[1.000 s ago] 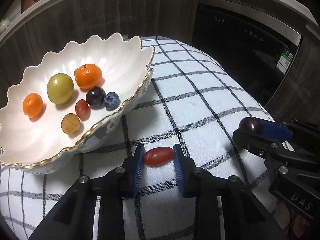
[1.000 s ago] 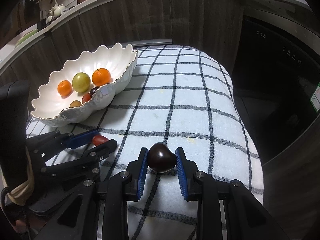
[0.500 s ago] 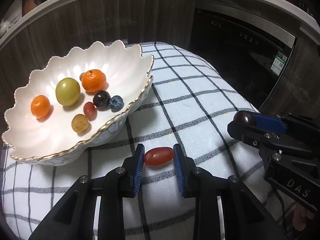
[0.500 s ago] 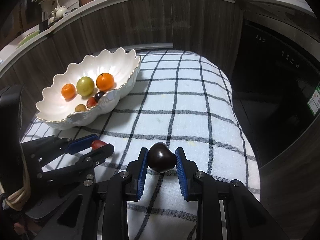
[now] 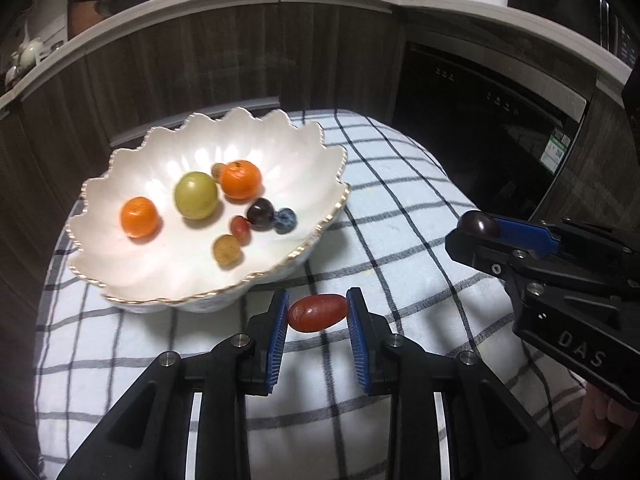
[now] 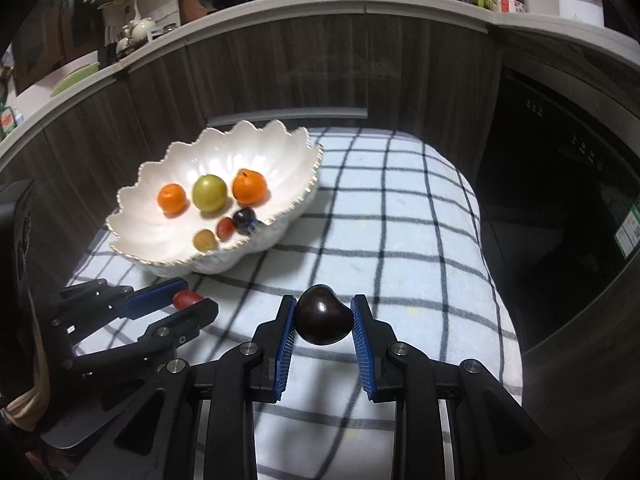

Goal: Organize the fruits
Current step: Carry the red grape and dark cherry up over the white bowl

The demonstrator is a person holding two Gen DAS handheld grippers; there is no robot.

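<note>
My left gripper is shut on a red grape tomato and holds it above the checked cloth, just in front of the white scalloped bowl. My right gripper is shut on a dark plum, lifted off the cloth to the right of the bowl. The bowl holds two oranges, a green fruit and several small fruits. Each gripper shows in the other's view, the right one and the left one.
The white cloth with black checks covers a rounded table. A dark wood cabinet front stands behind it and a black appliance to the right. The table's right edge drops off close by.
Both grippers have risen and drawn back with their fruit, so the bowl now sits lower and farther in both views. Both grips are unchanged.
</note>
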